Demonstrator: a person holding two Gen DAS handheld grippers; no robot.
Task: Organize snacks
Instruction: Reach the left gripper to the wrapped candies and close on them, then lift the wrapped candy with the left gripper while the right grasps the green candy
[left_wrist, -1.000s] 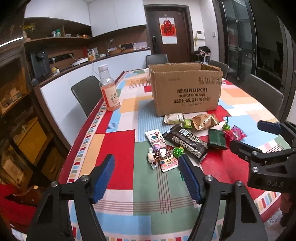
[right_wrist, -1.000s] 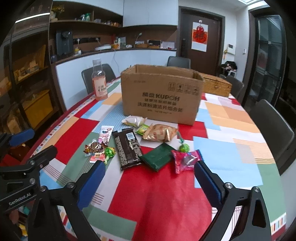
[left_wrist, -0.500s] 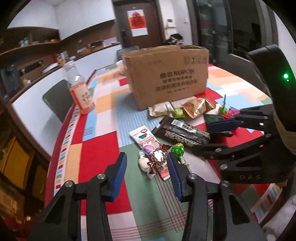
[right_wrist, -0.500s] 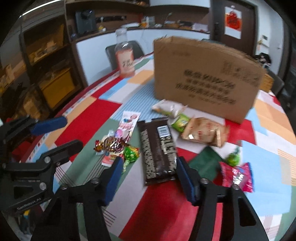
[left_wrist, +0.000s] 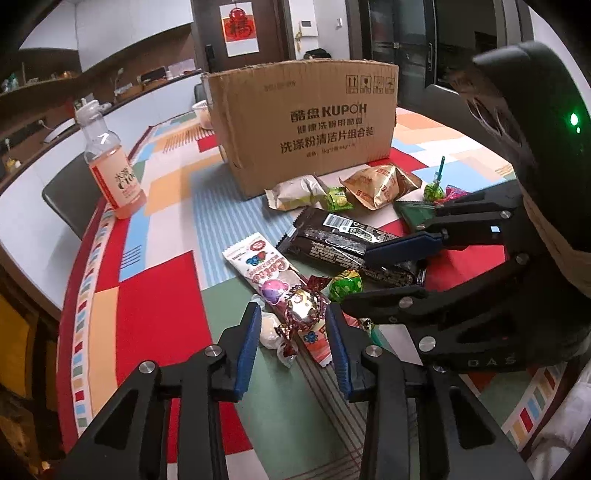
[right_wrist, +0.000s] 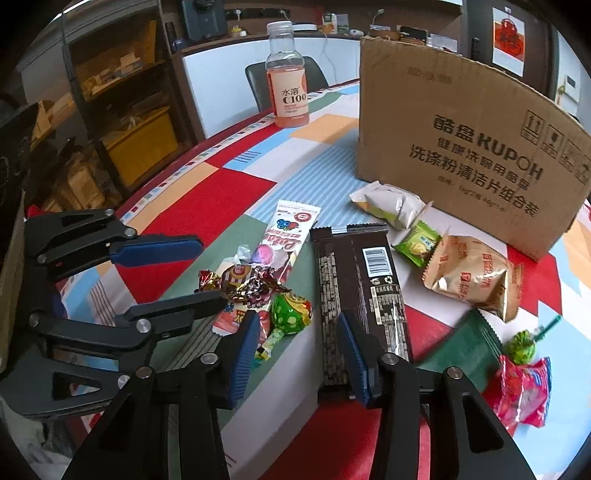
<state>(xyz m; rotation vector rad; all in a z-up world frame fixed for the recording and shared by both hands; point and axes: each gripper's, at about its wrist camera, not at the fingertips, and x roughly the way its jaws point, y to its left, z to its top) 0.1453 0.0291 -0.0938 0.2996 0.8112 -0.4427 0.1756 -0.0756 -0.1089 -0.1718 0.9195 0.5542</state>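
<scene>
Snacks lay scattered on a table (left_wrist: 159, 314) covered by a cloth of red, green, blue and orange blocks, all in front of an open cardboard box (left_wrist: 306, 122). Nearest the left gripper (left_wrist: 291, 325) sat a foil-wrapped candy (left_wrist: 303, 308) with twisted ends, shiny red and gold, resting on a long pink-and-white wafer packet (left_wrist: 266, 273); a small white sweet (left_wrist: 269, 330) lay just beside it. The left gripper's blue-padded jaws were closing, narrow, on either side of the foil candy, pads not visibly pressing. The right gripper (right_wrist: 295, 332) was likewise closing, jaws narrow and low over the near end of a long dark chocolate bar (right_wrist: 360, 284), with a green lollipop (right_wrist: 290, 308) just beside its left finger; nothing was gripped. Farther off lay a pale bun packet (right_wrist: 391, 205), a small green sachet (right_wrist: 417, 243), a tan crinkled bag (right_wrist: 472, 275), a dark green pouch (right_wrist: 458, 350) and a pink packet (right_wrist: 524, 391). A bottle of orange drink (left_wrist: 112, 162) stood upright, well apart to the left.
</scene>
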